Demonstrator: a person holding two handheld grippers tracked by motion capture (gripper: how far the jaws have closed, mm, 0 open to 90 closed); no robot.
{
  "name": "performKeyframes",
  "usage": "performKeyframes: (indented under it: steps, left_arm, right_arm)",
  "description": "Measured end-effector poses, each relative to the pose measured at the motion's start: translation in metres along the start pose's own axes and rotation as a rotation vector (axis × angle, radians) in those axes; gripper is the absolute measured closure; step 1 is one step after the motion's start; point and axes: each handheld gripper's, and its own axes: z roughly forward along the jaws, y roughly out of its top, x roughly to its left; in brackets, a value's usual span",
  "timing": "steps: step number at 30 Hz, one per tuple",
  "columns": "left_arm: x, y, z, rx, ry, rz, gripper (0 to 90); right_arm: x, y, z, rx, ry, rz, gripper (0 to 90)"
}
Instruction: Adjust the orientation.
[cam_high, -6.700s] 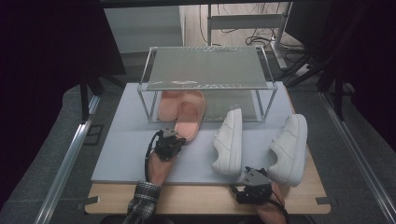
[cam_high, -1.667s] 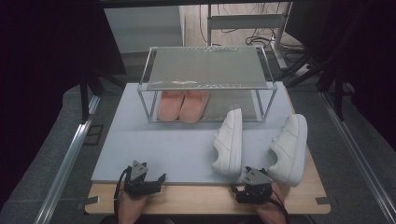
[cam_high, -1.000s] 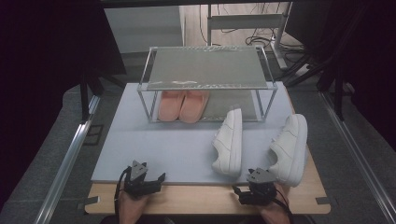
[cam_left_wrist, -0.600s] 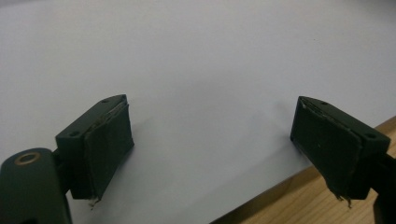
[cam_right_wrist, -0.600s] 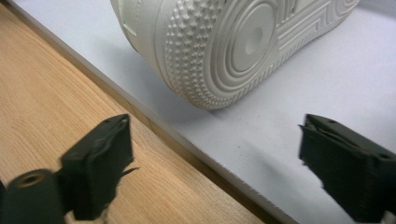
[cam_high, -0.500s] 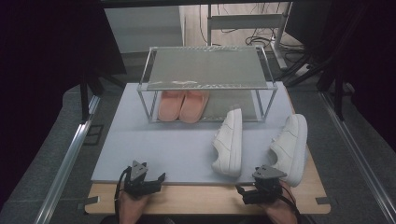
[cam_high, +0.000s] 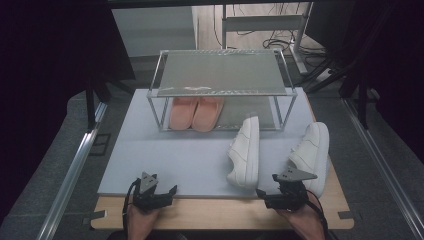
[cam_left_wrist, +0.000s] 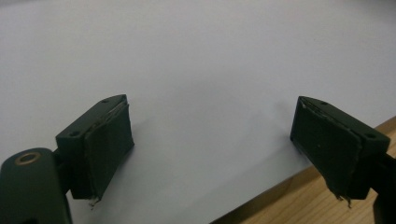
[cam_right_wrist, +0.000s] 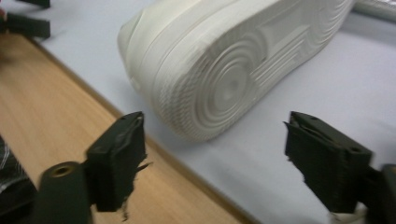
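Rack (cam_high: 220, 70) at back of mat (cam_high: 165, 155); pair of slippers (cam_high: 196, 113) under it, left half. Two sneakers on their sides in front-right: one (cam_high: 246, 152) mid-mat, other (cam_high: 311, 155) at right edge, possibly overhanging. Board (cam_high: 220, 214) under mat's near edge.

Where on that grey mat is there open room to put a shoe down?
The grey mat lies bare between the rack, the left gripper and the nearer white shoe. The rack's lower level has room right of the pink slippers. The right side is crowded.
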Motion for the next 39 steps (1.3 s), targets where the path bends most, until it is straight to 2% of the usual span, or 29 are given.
performKeyframes:
  steps: [4, 11, 20, 29, 39]
  left_arm:
    - [0.000, 0.000, 0.000, 0.000, 0.000, 0.000, 12.6]
    - [0.000, 0.000, 0.000, 0.000, 0.000, 0.000, 12.6]
    - [0.000, 0.000, 0.000, -0.002, 0.000, -0.001, 12.6]
    - [0.000, 0.000, 0.000, 0.000, 0.000, 0.000, 12.6]
    - [0.000, 0.000, 0.000, 0.000, 0.000, 0.002, 12.6]
  right_arm:
    - [-0.003, 0.009, -0.003, -0.013, -0.009, 0.017, 33.4]
    - [-0.006, 0.025, -0.006, -0.045, 0.002, -0.003, 54.3]
    - [-0.009, 0.044, 0.000, -0.050, 0.022, -0.005, 88.8]
    - [-0.010, 0.062, 0.011, -0.048, -0.008, -0.020, 90.0]
    - [-0.015, 0.068, 0.024, -0.036, -0.025, -0.027, 90.0]
